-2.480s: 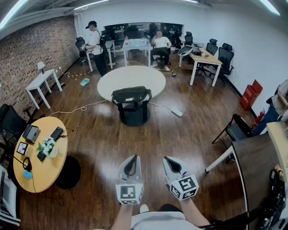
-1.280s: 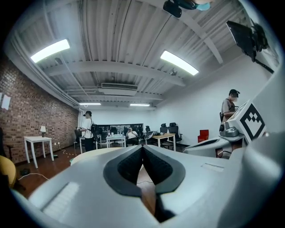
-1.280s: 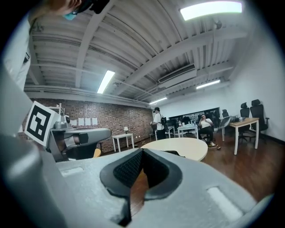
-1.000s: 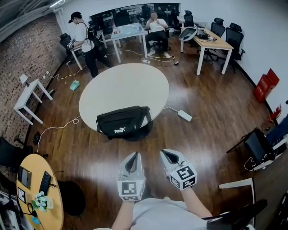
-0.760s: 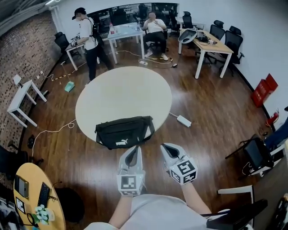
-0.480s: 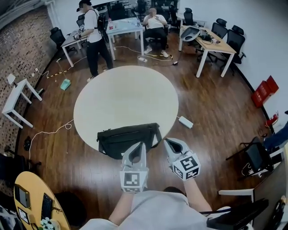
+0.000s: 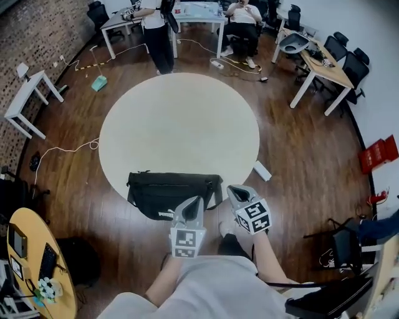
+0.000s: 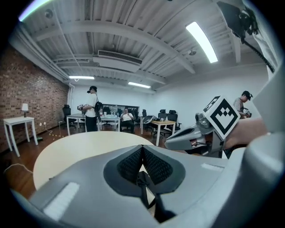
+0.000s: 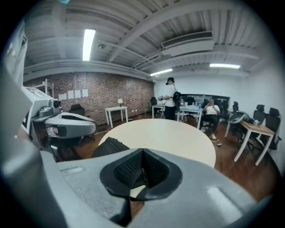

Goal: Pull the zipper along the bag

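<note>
- The left gripper point(image 8: 142, 152) has its jaws shut, the ribbed pads point(image 8: 129, 164) meeting in a single seam with nothing pinched between them. A dark strip like a strap shows in the gap below the pads; I cannot tell whether it touches them.
- The right gripper point(image 9: 142, 168) has its jaws closed too, pad against pad, and holds nothing.
- Only the head view shows both tools together: the left gripper point(image 7: 194, 201) points at the near right part of the bag point(image 7: 168, 190), and the right gripper point(image 7: 232, 190) sits just beside the bag's right end. That view does not show whether either one touches the bag.
- The black bag lies lengthwise at the near edge of the round desk point(image 7: 181, 118), a small white logo point(image 7: 165, 214) on the side facing the person. The zipper is too small to pick out.
- The right gripper view shows one rounded end of the bag point(image 9: 109, 149) on the desk point(image 9: 169, 136), with the left gripper point(image 9: 67, 124) off to its left.
- The left gripper view shows little of the bag, but it shows the right gripper's marker cube point(image 8: 221, 116) close on its right.
- Past the desk a standing person point(image 7: 159, 28) and a seated person point(image 7: 243, 15) are at the white tables point(image 7: 199, 11).
</note>
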Available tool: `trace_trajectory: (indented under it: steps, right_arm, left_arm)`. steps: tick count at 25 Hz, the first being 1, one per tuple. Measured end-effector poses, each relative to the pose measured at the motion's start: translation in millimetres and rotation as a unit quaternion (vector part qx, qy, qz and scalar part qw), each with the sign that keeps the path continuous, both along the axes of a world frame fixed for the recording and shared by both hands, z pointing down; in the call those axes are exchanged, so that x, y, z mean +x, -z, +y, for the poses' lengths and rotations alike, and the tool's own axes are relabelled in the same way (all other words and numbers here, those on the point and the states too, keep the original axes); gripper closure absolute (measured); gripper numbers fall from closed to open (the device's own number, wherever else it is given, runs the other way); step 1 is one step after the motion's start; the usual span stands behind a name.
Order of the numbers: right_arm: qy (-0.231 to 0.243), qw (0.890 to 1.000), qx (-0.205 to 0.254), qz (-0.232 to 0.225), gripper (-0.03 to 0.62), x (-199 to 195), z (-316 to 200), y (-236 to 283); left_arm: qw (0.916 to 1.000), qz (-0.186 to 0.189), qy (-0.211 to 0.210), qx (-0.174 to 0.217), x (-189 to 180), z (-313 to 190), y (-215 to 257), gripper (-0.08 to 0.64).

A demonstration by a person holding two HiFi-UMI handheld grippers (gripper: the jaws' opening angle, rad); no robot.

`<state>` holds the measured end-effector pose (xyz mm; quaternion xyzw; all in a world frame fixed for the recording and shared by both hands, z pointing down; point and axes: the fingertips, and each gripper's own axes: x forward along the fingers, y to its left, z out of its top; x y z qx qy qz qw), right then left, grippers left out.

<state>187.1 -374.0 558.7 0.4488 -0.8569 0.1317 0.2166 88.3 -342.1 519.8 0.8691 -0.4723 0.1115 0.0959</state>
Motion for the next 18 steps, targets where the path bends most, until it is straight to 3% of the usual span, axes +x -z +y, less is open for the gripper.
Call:
trace_trajectory:
  steps: [4, 8, 14, 18]
  right_arm:
    - [0.083, 0.995, -0.049, 0.031, 0.603, -7.2, -33.5, -48.1]
    - [0.158, 0.980, -0.100, 0.061, 0.603, -14.9, -61.7, -105.7]
    - [0.253, 0.944, -0.181, 0.113, 0.603, -37.9, -85.8, -194.7]
    - [0.305, 0.918, -0.191, 0.169, 0.601, -52.1, -100.2, -227.6]
  left_arm:
    - [0.9965, 0.005, 0.055, -0.062, 13.8, -16.1, -38.9, 0.543]
    - [0.9888, -0.006, 0.108, -0.103, 27.0, -28.5, -78.9, 0.541]
    - [0.9690, -0.022, 0.175, -0.172, 40.7, -35.5, -142.6, 0.519]
    - [0.9590, -0.025, 0.191, -0.208, 50.4, -50.5, -181.5, 0.471]
